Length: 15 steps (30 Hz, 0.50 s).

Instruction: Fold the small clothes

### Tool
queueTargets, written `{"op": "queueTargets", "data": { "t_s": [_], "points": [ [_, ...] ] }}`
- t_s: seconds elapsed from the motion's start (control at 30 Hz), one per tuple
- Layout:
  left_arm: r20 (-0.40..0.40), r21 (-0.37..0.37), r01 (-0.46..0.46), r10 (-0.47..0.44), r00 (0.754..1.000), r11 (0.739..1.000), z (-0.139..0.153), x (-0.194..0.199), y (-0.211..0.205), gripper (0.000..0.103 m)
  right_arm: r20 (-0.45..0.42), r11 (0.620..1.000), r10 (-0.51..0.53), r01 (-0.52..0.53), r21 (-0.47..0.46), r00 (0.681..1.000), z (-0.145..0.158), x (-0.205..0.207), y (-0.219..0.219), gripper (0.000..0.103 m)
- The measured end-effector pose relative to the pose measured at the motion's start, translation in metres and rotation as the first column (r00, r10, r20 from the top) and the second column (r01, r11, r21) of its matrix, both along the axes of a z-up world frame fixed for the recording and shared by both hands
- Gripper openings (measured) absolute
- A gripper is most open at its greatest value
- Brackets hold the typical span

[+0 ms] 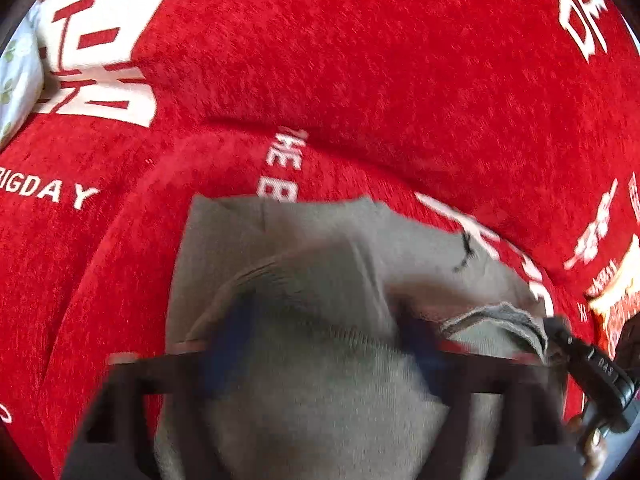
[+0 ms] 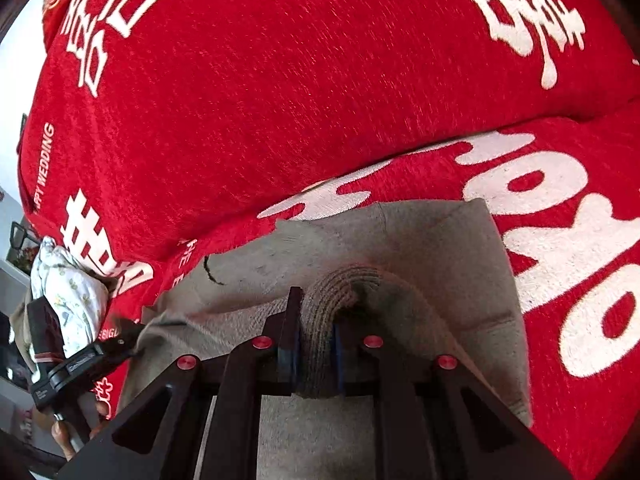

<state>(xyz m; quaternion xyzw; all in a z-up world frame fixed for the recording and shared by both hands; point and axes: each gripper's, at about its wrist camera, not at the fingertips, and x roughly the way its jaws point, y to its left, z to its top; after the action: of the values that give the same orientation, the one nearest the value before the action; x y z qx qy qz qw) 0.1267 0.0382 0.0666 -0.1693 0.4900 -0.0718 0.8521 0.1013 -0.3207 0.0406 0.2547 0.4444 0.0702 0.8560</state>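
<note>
Grey knit garment (image 2: pixel 420 264) lies on the seat of a sofa with a red cover (image 2: pixel 280 100) printed in white characters and English text; upper part is flat on the seat, lower part doubled toward the cameras. Small dark mark near its left edge in the right wrist view.

Right gripper (image 2: pixel 314 344): clenched on the garment's ribbed hem (image 2: pixel 340 292), bunched fabric pinched between both blue pads.

Left gripper (image 1: pixel 324 340): jaws spread wide, released, blue fingers (image 1: pixel 230 344) motion-blurred over the grey fabric, nothing clamped. Whether they touch the cloth, can't tell.

In the right wrist view the left gripper sits at the garment's left corner. White floral-print cloth (image 2: pixel 68 296) bunched at the sofa's left end.
</note>
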Motion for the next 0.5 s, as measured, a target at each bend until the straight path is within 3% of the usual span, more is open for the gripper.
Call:
{"op": "queueTargets", "data": {
  "t_s": [0.13, 0.23, 0.33, 0.4, 0.5],
  "points": [
    [-0.021, -0.044, -0.009, 0.008, 1.0, 0.999, 0.004, 0.014, 0.005, 0.09, -0.042, 0.999, -0.009, 0.01, 0.033, 0.999, -0.008, 0.011, -0.002, 0.023],
    [0.001, -0.049, -0.027, 0.027, 1.0, 0.998, 0.01, 0.011, 0.015, 0.09, -0.028, 0.995, -0.02, 0.023, 0.098, 0.999, -0.006, 0.009, -0.009, 0.043],
    [0.039, -0.051, -0.056, 0.058, 0.998, 0.997, 0.016, -0.001, 0.029, 0.09, 0.04, 0.993, -0.091, 0.087, 0.078, 0.995, 0.008, -0.003, -0.017, 0.086],
    [0.045, -0.03, -0.037, 0.038, 0.998, 0.999, 0.018, -0.01, 0.027, 0.09, 0.104, 0.993, -0.113, 0.11, 0.04, 0.988, 0.02, -0.014, -0.019, 0.088],
    [0.067, 0.1, 0.059, -0.066, 0.996, 0.993, 0.015, -0.025, 0.003, 0.09, 0.136, 0.997, 0.016, -0.005, -0.08, 0.991, 0.029, -0.019, 0.002, 0.088]
  ]
}}
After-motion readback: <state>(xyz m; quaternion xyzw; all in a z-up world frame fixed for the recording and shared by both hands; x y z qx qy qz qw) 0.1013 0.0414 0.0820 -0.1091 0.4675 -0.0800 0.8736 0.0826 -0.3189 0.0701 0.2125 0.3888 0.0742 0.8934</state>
